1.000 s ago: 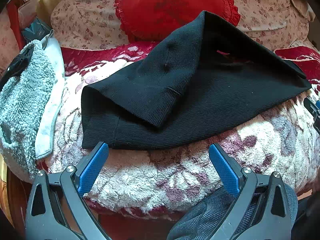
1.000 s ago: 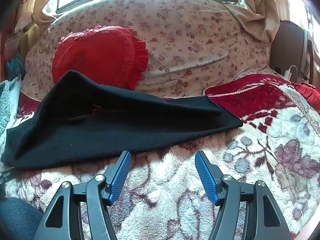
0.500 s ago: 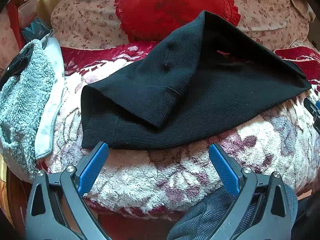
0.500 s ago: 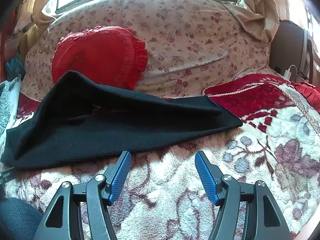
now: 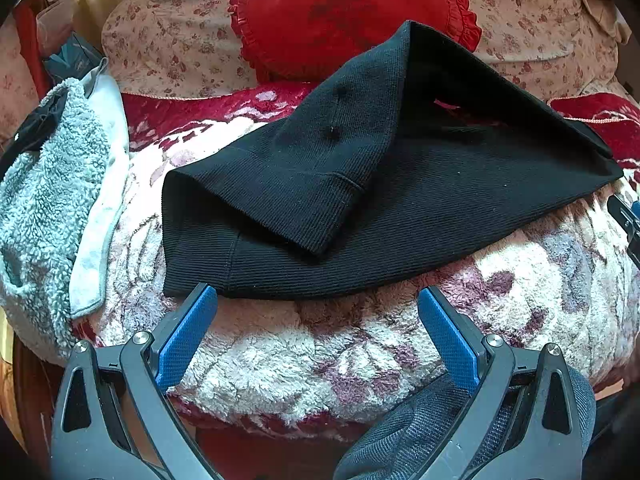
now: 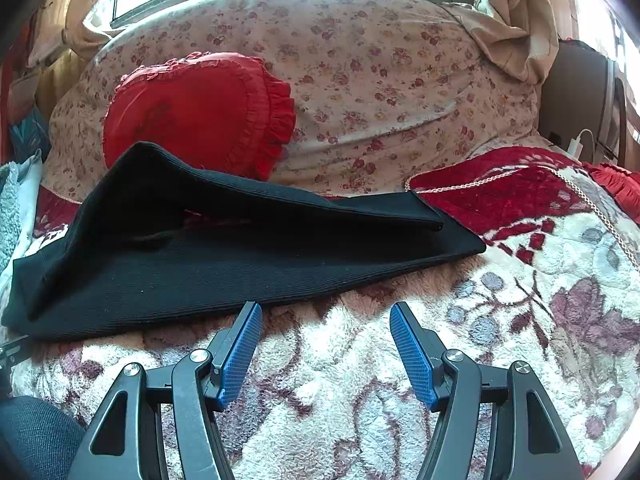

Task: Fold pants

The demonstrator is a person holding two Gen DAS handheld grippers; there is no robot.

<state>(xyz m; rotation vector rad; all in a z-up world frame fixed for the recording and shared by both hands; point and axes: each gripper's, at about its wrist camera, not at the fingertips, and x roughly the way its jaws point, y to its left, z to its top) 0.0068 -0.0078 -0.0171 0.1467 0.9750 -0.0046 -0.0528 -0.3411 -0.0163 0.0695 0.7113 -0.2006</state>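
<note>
Black ribbed pants (image 5: 420,208) lie folded lengthwise on a fluffy floral blanket (image 5: 320,352). The back layer stands up in a peak against a red cushion. In the right wrist view the pants (image 6: 224,276) stretch from the left edge to a narrow end at the centre right. My left gripper (image 5: 318,300) is open and empty, just short of the pants' near edge by the wide end. My right gripper (image 6: 326,316) is open and empty, just short of the near edge at mid length.
A red frilled cushion (image 5: 344,12) leans on a floral pillow (image 6: 380,76) behind the pants. A grey-blue fleece garment (image 5: 44,184) lies to the left. A red patterned blanket (image 6: 520,196) and a charger cable (image 6: 578,142) are at the right.
</note>
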